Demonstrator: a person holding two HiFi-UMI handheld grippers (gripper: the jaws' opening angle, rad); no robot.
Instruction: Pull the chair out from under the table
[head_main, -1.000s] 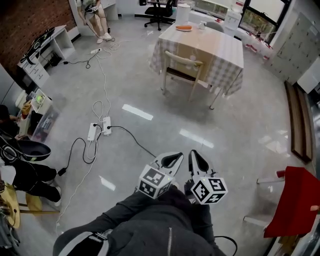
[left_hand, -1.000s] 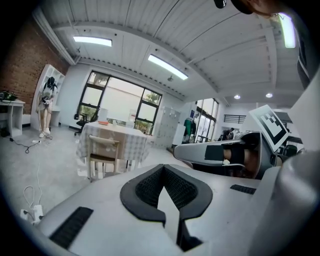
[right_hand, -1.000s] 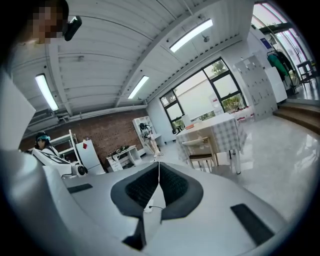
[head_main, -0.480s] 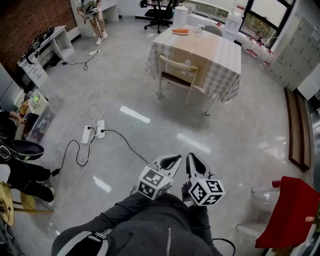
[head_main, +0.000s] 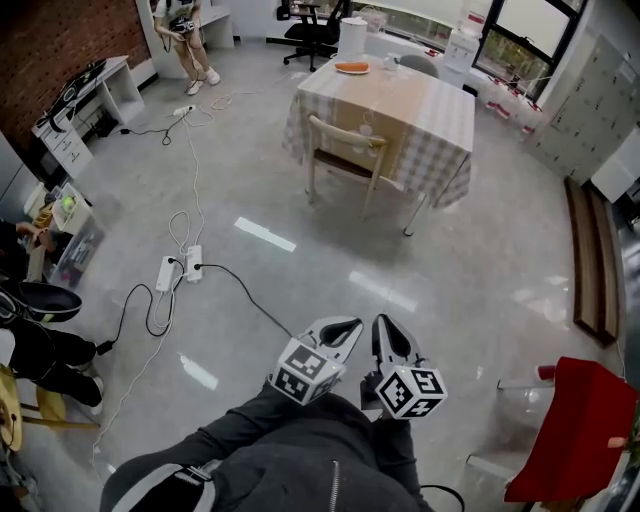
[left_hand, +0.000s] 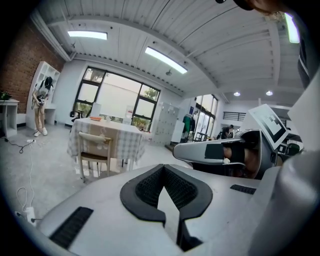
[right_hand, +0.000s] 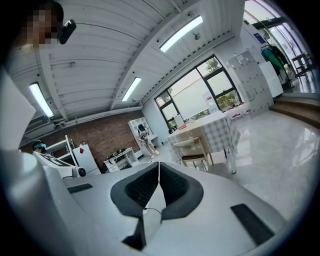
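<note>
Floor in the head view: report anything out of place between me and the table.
Two power strips lie loose on the floor, left of the path to the chair. Their black cable trails toward the person, a possible trip hazard. Nothing spilled shows.

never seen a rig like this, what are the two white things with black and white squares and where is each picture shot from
No robot here: a person holds a two-jaw gripper in each hand; the marker cubes are part of them. The wide picture comes from a camera on the person's head, looking down at the left gripper and right gripper, side by side before the body. The other two pictures come from cameras riding on each gripper, looking along its jaws. Both pairs of jaws are closed and hold nothing. Across the floor stands a table with a checked cloth and a wooden chair pushed in at its near side, the one to pull out. Neither gripper is near it yet.
</note>
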